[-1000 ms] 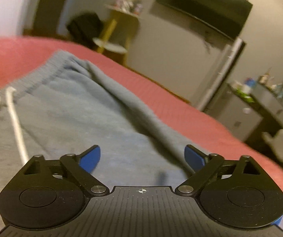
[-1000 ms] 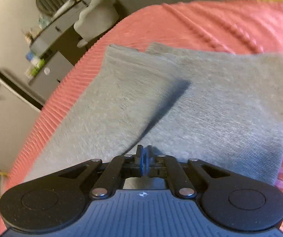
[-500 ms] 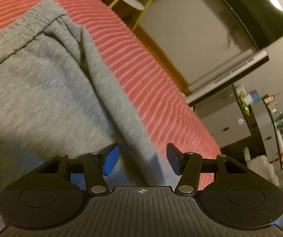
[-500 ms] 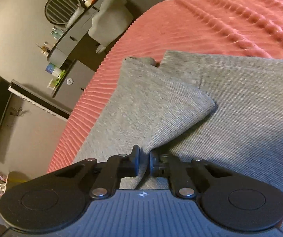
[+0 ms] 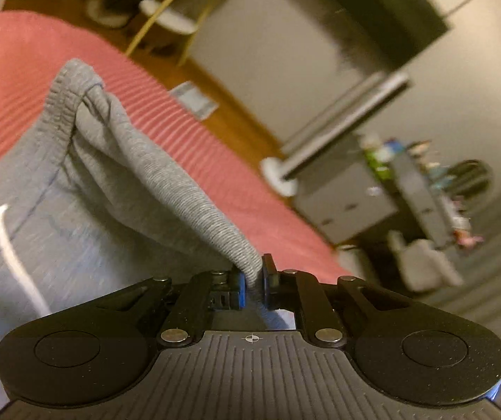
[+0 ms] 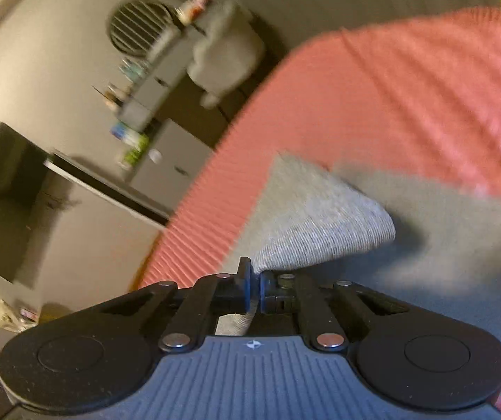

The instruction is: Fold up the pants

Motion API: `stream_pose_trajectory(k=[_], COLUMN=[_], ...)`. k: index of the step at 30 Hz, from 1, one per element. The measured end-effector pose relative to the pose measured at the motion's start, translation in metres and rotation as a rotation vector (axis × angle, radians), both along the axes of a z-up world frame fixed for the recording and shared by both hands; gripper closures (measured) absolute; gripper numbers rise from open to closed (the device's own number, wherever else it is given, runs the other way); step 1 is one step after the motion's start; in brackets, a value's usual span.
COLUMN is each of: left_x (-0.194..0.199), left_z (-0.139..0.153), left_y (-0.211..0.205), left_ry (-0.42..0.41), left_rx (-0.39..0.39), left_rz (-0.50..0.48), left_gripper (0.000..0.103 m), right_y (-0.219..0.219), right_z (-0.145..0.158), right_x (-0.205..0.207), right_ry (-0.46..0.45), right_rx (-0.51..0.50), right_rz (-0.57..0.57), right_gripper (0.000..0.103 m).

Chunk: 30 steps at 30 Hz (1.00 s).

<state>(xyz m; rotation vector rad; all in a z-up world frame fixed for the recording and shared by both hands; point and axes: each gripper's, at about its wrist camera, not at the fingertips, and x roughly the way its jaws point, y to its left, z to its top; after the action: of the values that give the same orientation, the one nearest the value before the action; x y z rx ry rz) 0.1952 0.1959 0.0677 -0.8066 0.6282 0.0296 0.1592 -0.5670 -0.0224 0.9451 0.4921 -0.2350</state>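
The grey knitted sweatpants (image 5: 85,210) lie on the bed's ribbed coral-red cover (image 5: 194,147). The left hand-held gripper (image 5: 253,281) is clamped on a raised fold of fabric below the ribbed waistband (image 5: 59,105), beside the white drawstring (image 5: 5,245). The right hand-held gripper (image 6: 255,288) pinches a lifted leg corner (image 6: 324,227).

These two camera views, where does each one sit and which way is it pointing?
Left wrist view: sits on the left gripper, looking forward along its fingers, shut on a ridge of the grey pants near the waistband; no hand shows.
Right wrist view: sits on the right gripper, looking along its fingers, shut on a lifted pants corner; no hand shows.
Shared: the pants and the pink bedspread.
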Motion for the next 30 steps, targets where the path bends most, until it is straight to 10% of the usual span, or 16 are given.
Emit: stream_pose_trajectory(k=[5,11,17,21,24,30], left_x=[-0.1,-0.143,-0.146,-0.135,-0.138,-0.156], left_z=[-0.016,-0.103,-0.102,-0.1,-0.1,-0.082], left_y=[-0.017,0.001,0.017,0.016,0.011,0.015], left_ry=[0.069,0.306,0.291,0.306,0.314,0.255], left_rx=[0.033,-0.113,-0.076,-0.078,-0.029,-0.033], left_rz=[-0.013,0.145,0.232,0.25,0.24,0.234], left_gripper=[0.092,0.09,0.054,0.066,0.087,0.09], right_y=[-0.024,-0.045,-0.051,-0.051,-0.049,-0.035], right_z=[0.026,-0.036,-0.068,-0.072,-0.071,-0.033], right_x=[-0.071,-0.11,-0.111,-0.104,-0.094,-0.105], right_ry=[-0.041,0.158,0.232,0.195,0.211,0.091], right_rx=[-0.068,-0.105,-0.082,0.005,-0.009,-0.175], right_rz=[0.011,-0.013,-0.009,0.003,0.01,0.02], right_gripper=[0.099,0.098,0.094,0.076,0.098,0.099])
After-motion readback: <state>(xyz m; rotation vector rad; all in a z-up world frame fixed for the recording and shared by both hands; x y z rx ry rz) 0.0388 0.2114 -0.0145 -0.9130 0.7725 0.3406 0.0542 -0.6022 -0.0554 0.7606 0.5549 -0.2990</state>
